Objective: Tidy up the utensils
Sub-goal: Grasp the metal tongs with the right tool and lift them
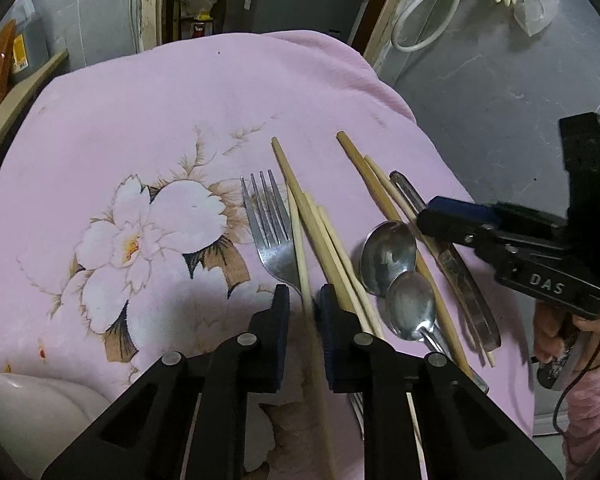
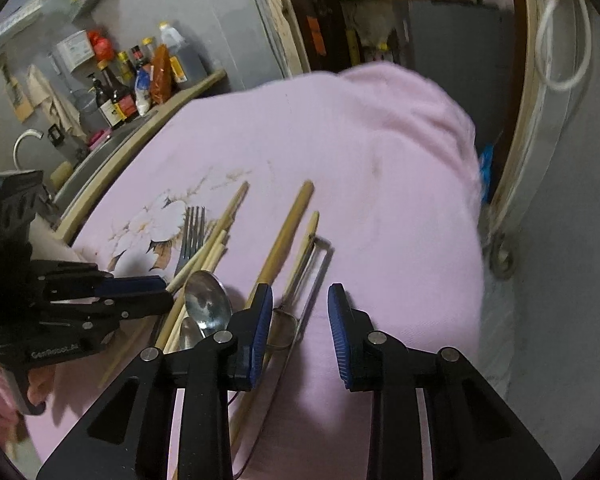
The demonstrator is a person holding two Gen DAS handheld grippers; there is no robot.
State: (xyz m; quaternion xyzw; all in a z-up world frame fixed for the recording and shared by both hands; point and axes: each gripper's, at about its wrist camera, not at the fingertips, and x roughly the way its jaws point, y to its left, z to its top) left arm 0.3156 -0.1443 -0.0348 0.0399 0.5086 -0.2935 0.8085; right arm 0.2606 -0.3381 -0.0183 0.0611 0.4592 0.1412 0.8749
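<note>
My left gripper (image 1: pixel 305 300) tilts steeply down over the near part of the pink cloth (image 1: pixel 160 100), jaws narrowed around one chopstick (image 1: pixel 300 240) with a sliver of gap on one side. My right gripper (image 2: pixel 300 304) slants down over the cloth's right part, jaws wider apart. Through the blur, its left finger (image 2: pixel 260 320) seems to touch down.

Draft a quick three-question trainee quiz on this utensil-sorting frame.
1. True or false: the fork lies on a bare wooden table.
2. What lies between the fingers of the left tongs? A) a chopstick B) a spoon C) a peeler
3. How many spoons are in view?

Key:
1. False: it lies on a pink cloth.
2. A: the chopstick.
3. Two.
</note>
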